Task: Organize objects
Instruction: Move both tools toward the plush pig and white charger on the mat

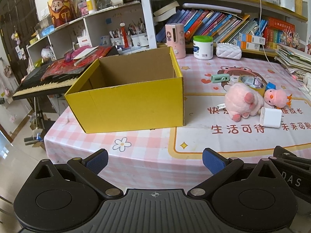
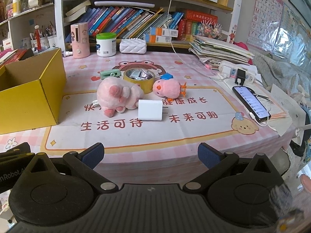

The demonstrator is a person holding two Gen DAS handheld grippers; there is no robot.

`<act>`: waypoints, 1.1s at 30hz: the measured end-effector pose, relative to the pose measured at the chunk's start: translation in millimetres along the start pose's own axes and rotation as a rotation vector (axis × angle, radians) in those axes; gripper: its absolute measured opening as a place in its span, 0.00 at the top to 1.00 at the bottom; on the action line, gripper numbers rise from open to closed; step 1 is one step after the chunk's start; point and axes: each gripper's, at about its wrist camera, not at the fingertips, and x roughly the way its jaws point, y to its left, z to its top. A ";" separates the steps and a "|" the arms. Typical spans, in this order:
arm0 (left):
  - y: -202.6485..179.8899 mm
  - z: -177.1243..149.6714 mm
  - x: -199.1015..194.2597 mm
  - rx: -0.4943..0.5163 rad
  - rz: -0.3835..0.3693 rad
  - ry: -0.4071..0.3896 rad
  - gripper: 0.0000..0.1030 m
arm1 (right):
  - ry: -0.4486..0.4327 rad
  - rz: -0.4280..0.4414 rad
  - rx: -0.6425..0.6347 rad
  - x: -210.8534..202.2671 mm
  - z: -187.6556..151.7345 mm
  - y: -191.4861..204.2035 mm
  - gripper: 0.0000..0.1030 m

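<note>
Both claws spread apart, empty, at frame bottom. Left claw faces yellow box at center. Right claw: pig, charger, chick mid-frame on table, well apart.

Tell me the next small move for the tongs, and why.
Probably move the right tongs forward to the white charger. Both tongs are open and hold nothing, the yellow box looks empty, and the charger is the nearest loose item, lying in front of the pink plush.
</note>
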 end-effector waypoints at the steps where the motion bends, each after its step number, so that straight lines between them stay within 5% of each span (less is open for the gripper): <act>1: 0.9 0.4 1.4 -0.001 -0.002 0.003 0.00 | 0.001 0.003 0.001 0.4 0.1 0.2 0.00; 23: -14.0 18.9 27.5 -0.040 -0.064 0.030 0.00 | -0.009 0.088 -0.033 25.7 17.8 -15.4 0.00; 33: -36.4 29.9 43.7 -0.042 -0.031 0.038 0.00 | -0.034 0.114 -0.087 57.6 38.2 -30.0 0.00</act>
